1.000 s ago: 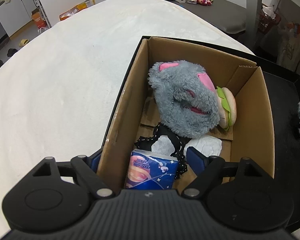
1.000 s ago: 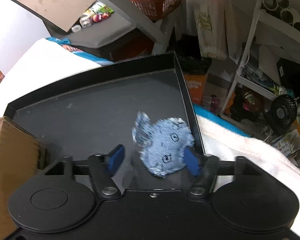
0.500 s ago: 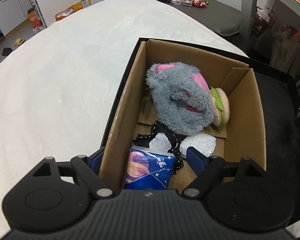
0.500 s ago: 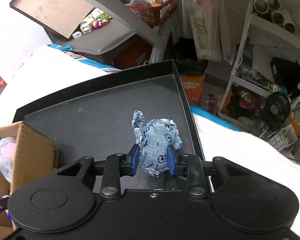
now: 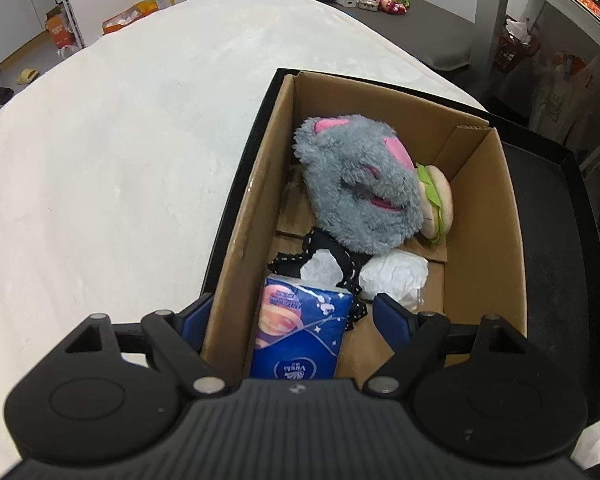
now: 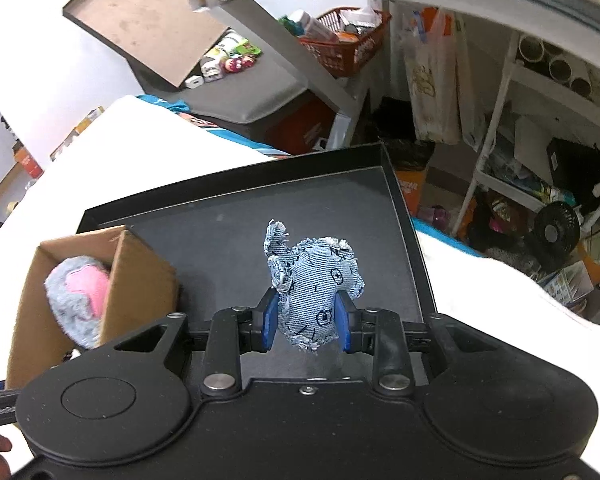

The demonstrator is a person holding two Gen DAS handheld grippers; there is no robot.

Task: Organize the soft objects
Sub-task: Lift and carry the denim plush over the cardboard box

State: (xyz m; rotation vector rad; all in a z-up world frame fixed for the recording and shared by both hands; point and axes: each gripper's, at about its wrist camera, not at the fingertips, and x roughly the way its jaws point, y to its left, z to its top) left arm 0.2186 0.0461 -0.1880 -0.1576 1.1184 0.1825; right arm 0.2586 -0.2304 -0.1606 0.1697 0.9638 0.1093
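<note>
**Denim toy pinched above black tray, carton already part filled**

Right hand-held gripper, low centre of the right wrist view: blue pads pressed in on both flanks of a small frayed pale-blue denim stuffed toy, held clear above the floor of a shallow black rectangular tray. Jaws lately drawn together, the toy between them. Toy's ragged ears pointing to the upper middle of the frame.

At left of that same view, an open brown cardboard box standing on the tray, with a fluffy grey plush with pink patches showing inside.

Left hand-held gripper, bottom centre of the left wrist view: blue fingers spread wide, gripping nothing, hanging over the near end of the cardboard box, with the left finger outside the box's near wall and the right finger inside.

Inside the box, from far to near: the grey and pink plush, a small plush hamburger with green felt lettuce tucked against its right side, a black lace-edged fabric piece, a crumpled white wrapped bundle, and a dark blue tissue packet with a planet print at the near end.

White fuzzy cover filling the left half of the left wrist view, beside the tray's black rim
</note>
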